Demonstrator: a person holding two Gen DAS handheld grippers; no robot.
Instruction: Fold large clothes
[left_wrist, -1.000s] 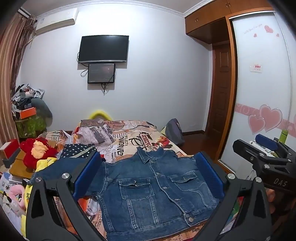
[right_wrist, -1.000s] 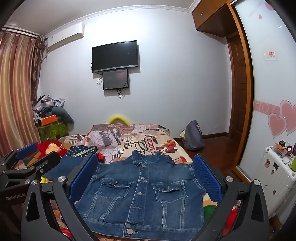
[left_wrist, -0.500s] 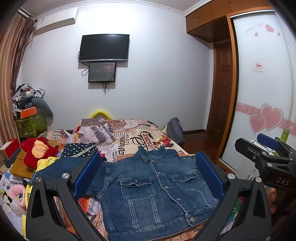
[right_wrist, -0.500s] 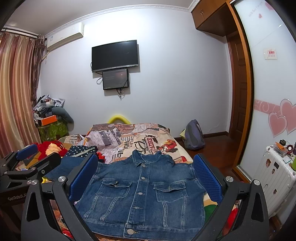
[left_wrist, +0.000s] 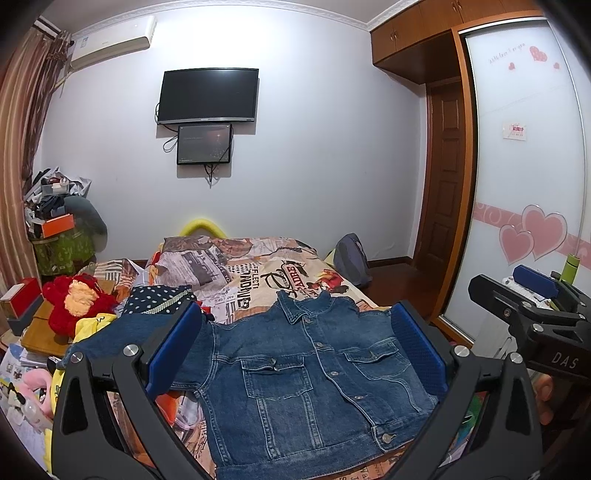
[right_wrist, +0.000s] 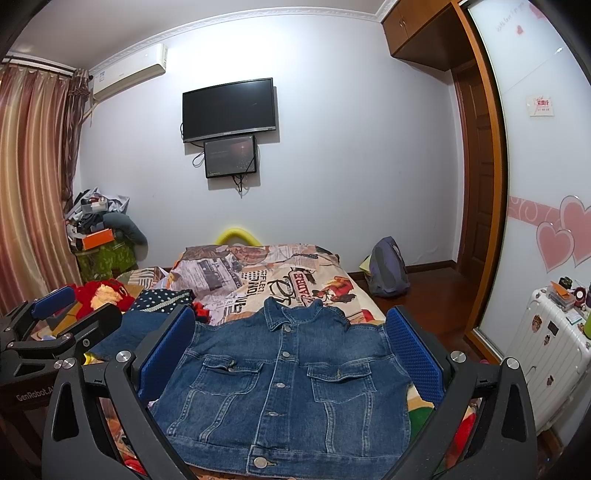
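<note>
A denim jacket (left_wrist: 306, 373) is being shown spread flat, front up and buttoned, on the patterned bedspread (left_wrist: 255, 273) just ahead of both tools. The left gripper (left_wrist: 295, 350) is being held with its blue pads wide apart and nothing between them; the jacket is lying beyond and below the gap, its collar pointing away. The right gripper (right_wrist: 291, 350) is likewise being held spread and empty, with the jacket centred in front of its fingers. One sleeve (right_wrist: 122, 332) is being seen stretched out past the left finger. A red plush toy (left_wrist: 74, 306) is resting further out on that side.
</note>
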